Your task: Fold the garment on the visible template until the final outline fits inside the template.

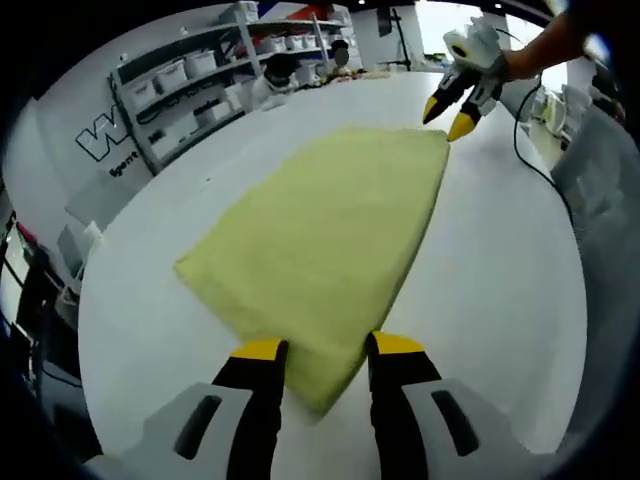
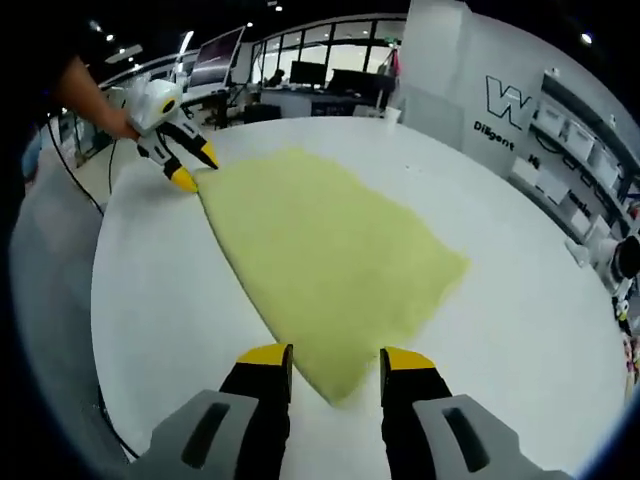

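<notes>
A yellow-green garment (image 1: pixel 330 230) lies flat, folded into a roughly triangular shape, on the white table (image 1: pixel 500 300). My left gripper (image 1: pixel 325 347) is open, and the garment's near corner lies between its yellow-tipped jaws. At the far corner the right gripper (image 1: pixel 447 117), held by a hand, has its tips at the cloth edge. In the right gripper view the same garment (image 2: pixel 320 260) points its near corner between the open jaws of my right gripper (image 2: pixel 335 357). The left gripper (image 2: pixel 195 165) sits at the opposite corner, top left.
Shelves with white bins (image 1: pixel 200 80) stand beyond the table in the left gripper view. A black cable (image 1: pixel 530 150) trails over the table's right side. Desks with monitors (image 2: pixel 310 75) and more shelving (image 2: pixel 590 140) ring the table (image 2: pixel 150 300).
</notes>
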The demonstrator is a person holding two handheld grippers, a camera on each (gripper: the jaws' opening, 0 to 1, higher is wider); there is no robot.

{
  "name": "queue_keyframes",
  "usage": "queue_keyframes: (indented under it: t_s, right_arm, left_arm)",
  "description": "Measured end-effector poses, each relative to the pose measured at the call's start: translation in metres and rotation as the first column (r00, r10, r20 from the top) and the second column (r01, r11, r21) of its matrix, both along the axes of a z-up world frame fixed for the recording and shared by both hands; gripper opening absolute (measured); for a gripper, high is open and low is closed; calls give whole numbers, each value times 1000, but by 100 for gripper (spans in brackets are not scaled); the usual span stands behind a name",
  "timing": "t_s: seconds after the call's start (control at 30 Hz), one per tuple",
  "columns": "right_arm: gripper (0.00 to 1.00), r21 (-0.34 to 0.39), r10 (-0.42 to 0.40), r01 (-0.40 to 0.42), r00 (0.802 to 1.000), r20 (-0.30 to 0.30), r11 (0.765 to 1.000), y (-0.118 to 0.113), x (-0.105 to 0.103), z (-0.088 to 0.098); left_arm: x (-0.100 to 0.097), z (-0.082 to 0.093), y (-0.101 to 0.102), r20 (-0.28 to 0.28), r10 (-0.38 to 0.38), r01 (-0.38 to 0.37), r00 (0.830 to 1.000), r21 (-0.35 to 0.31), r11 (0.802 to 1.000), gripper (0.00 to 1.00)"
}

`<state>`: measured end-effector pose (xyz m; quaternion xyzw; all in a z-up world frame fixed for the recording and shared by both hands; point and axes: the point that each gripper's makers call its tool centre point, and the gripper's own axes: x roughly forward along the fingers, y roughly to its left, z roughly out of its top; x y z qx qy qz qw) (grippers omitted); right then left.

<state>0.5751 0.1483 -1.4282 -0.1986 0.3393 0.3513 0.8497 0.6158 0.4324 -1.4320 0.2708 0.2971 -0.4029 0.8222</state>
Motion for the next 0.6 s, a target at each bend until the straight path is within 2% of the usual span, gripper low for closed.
queue_keyframes:
  t_s: [0.1,0.17,0.23,0.33,0.6]
  right_arm:
    - [29,-25,16,-16,1000,-5,1000,7,-1,-9]
    - [27,-5,-22,22,999,-26,1000,7,0,-14]
    - [22,-32,-30,29,999,-16,999,2,3,-19]
    - [20,-37,-23,22,1000,-10,999,1,6,-19]
    - [19,-33,-49,49,999,-11,998,-3,18,-19]
  left_arm:
    - [-1,-2,-1,-9,5,-5,1000,-9,1000,35]
    - [-1,-3,-1,-16,12,-12,1000,-14,1000,34]
    - [-1,-5,-1,-34,31,-32,999,-32,999,33]
    - [2,-6,3,-90,109,-115,990,-68,991,33]
    - [11,-4,-2,-98,110,-115,989,-53,992,33]
